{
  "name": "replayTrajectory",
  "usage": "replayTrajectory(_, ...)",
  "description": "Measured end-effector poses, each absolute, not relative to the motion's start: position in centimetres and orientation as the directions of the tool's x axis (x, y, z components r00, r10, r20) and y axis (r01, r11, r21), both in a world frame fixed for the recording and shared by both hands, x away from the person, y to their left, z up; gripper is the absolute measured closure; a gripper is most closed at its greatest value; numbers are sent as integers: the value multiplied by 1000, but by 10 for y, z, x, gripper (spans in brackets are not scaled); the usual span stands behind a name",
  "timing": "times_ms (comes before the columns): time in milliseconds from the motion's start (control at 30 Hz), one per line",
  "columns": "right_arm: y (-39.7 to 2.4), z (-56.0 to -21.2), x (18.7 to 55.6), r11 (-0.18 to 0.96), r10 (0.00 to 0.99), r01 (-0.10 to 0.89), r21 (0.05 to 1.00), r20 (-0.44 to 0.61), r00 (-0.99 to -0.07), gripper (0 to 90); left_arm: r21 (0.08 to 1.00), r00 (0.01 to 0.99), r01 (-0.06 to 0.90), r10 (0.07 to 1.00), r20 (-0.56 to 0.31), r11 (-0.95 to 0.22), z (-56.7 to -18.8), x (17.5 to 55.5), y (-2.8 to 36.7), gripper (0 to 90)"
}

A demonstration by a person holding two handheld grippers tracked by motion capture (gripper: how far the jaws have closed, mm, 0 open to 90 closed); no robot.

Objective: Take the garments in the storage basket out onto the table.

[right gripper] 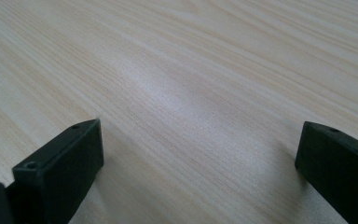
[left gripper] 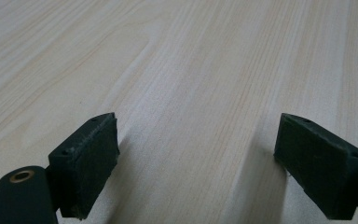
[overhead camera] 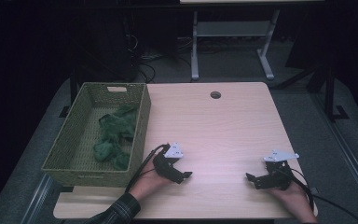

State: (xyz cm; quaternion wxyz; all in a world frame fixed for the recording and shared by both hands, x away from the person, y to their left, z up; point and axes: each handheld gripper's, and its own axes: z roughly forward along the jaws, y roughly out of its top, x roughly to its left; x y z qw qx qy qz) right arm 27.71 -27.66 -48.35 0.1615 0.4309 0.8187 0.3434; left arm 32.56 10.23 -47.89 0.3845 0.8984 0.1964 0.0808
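Green cloth in olive woven basket; pale woodgrain table.

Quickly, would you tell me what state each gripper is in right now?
Left gripper: open, holding nothing, jaws over the bare table.
Right gripper: open, holding nothing, also over bare table.

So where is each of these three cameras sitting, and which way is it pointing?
High view: above the person's side, looking forward and down on the table, the basket, both hands and tongs.
Left gripper view: rides the left tongs, looking along their open jaws at bare wood.
Right gripper view: rides the right tongs, jaws apart over bare wood.
Shared: both gripper views show the same tabletop.
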Motion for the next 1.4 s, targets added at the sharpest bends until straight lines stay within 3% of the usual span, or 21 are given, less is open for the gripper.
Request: replayTrajectory(1400, -277, -483, 277, 393, 817, 595, 702, 32, -576, 7, 675, 905, 326, 426, -20, -661, -466, 327, 104, 136)
